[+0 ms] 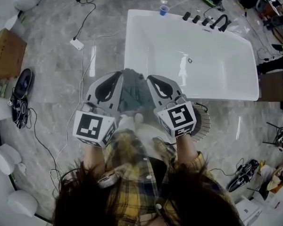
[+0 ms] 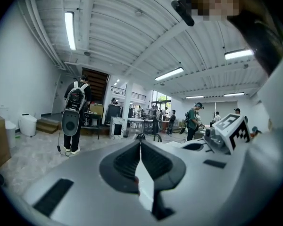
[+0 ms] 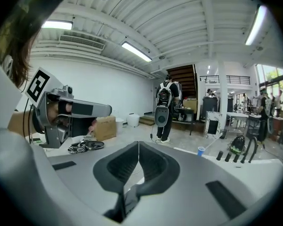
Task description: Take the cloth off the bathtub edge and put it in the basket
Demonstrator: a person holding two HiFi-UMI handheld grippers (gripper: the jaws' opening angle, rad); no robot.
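Jaws are pressed together on both the left gripper [image 1: 119, 75] and the right gripper [image 1: 150, 78]; I see nothing pinched at the tips. Grey cloth [image 1: 133, 92] lies between them at the near corner of the bathtub [image 1: 155, 41]. Basket [image 1: 204, 124] is just beside the right gripper. Marble floor [image 1: 52, 88] at left is crossed by cables [image 1: 85, 22].

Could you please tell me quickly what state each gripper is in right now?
Left gripper: closed, nothing between its jaws.
Right gripper: closed, nothing between its jaws.

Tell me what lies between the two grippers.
The cloth, draped on the tub edge; the head view shows it.
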